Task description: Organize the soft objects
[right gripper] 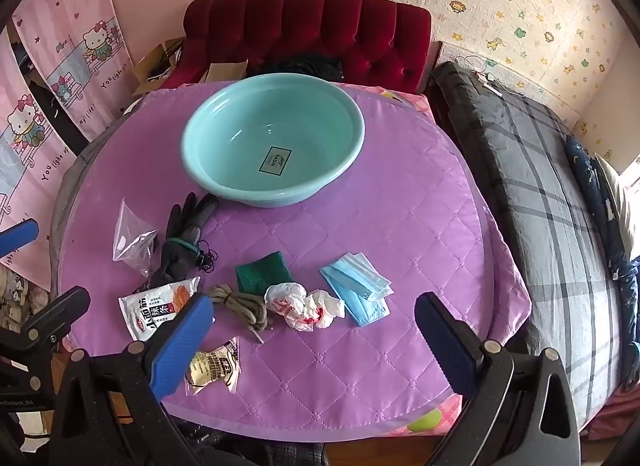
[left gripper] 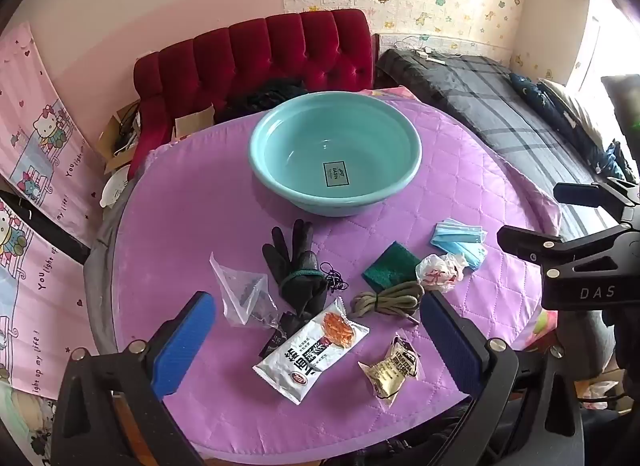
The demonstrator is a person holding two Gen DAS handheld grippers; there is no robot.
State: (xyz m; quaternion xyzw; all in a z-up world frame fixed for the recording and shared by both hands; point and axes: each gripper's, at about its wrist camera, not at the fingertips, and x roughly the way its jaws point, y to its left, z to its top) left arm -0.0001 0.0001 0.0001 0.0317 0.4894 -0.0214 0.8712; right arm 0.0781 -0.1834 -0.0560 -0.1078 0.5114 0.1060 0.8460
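The teal basin [left gripper: 335, 153] sat empty at the counter's [left gripper: 460, 193] far side. Nearer than it lay a black glove [left gripper: 298, 266], blue masks [right gripper: 356, 290], a coiled rope [right gripper: 240, 304]. Left tongs [left gripper: 316, 346] and right tongs [right gripper: 316, 340] hovered wide apart, holding nothing.
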